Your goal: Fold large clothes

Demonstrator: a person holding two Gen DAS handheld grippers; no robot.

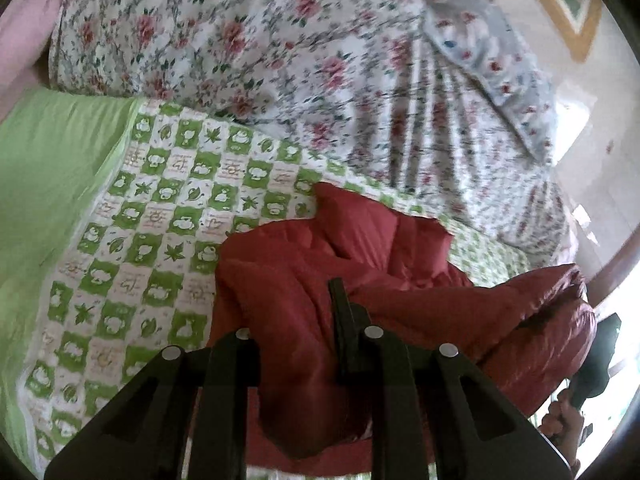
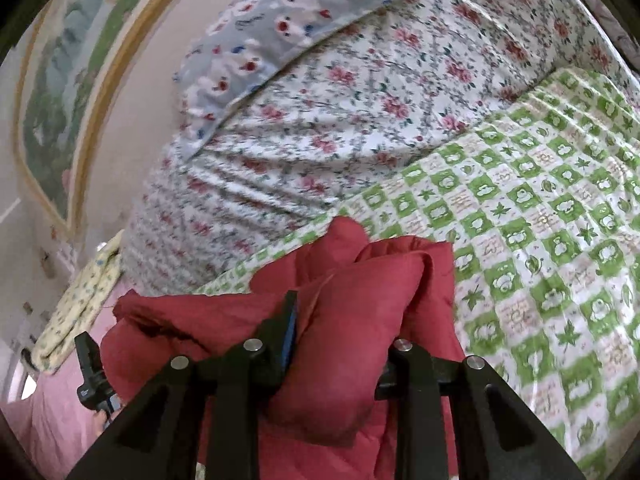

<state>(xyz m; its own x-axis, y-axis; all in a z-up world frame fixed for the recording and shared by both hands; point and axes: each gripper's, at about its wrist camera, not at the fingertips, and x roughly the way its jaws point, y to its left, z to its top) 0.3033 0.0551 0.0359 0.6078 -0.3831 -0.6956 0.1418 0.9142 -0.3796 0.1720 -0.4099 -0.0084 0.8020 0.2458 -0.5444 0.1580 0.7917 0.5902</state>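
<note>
A puffy red padded garment [image 1: 304, 264] lies crumpled on a green-and-white checked bedspread [image 1: 160, 208]. My left gripper [image 1: 312, 320] is shut on a bunch of its fabric; one black finger [image 1: 340, 320] shows and the cloth hides the other. In the right wrist view the same red garment [image 2: 360, 304] bulges between the jaws of my right gripper [image 2: 344, 328], which is shut on it. Its left finger [image 2: 286, 328] with a blue pad presses the cloth, and the right finger is covered. Both grippers hold one edge, side by side.
A heaped floral quilt [image 1: 248, 48] and a grey-blue patterned pillow [image 2: 288, 28] fill the bed's far side. A framed picture [image 2: 60, 92] hangs on the wall. A plain green sheet [image 1: 48, 168] lies to the left. A hand [image 1: 564, 416] holds the other gripper at the lower right.
</note>
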